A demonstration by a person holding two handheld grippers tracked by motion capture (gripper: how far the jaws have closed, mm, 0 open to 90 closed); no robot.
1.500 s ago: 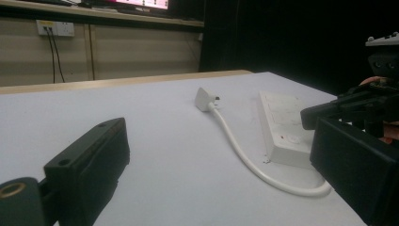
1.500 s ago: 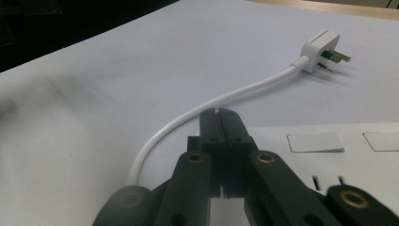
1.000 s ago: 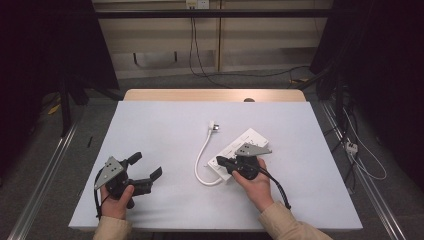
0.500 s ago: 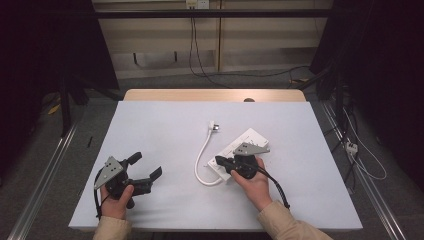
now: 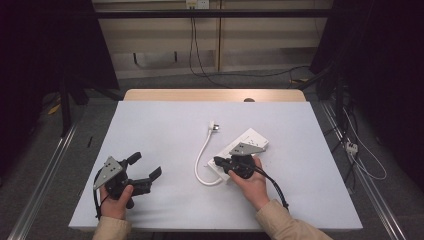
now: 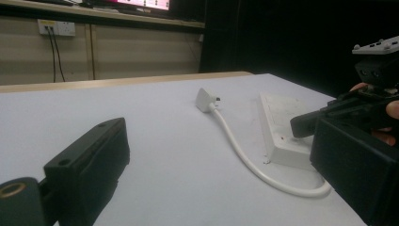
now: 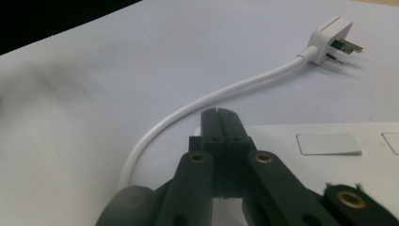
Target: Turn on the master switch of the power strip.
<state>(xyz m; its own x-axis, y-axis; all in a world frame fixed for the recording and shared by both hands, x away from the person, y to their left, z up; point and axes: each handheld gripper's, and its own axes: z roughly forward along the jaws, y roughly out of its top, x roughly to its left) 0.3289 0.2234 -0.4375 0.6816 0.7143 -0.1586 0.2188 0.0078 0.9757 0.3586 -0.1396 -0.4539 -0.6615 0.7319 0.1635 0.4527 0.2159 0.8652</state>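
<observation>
While left tongs (image 5: pixel 145 167) gape apart, closed right tongs (image 5: pixel 218 161) rest over the power strip (image 5: pixel 250 141).

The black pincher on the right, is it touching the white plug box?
Cannot tell. In the right gripper view the right gripper has its jaws shut together over the near end of the power strip, but the tips hide whether they rest on it or hover.

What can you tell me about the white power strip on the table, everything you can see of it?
The power strip is a flat white plastic block lying on the grey table, angled toward the far right. A white cable leaves its near end, loops round and runs to a white three-pin plug lying on its side, unplugged. Its top shows a pale rectangular label. The right gripper, jaws shut, rests over its near end; whether it presses down I cannot tell.
</observation>
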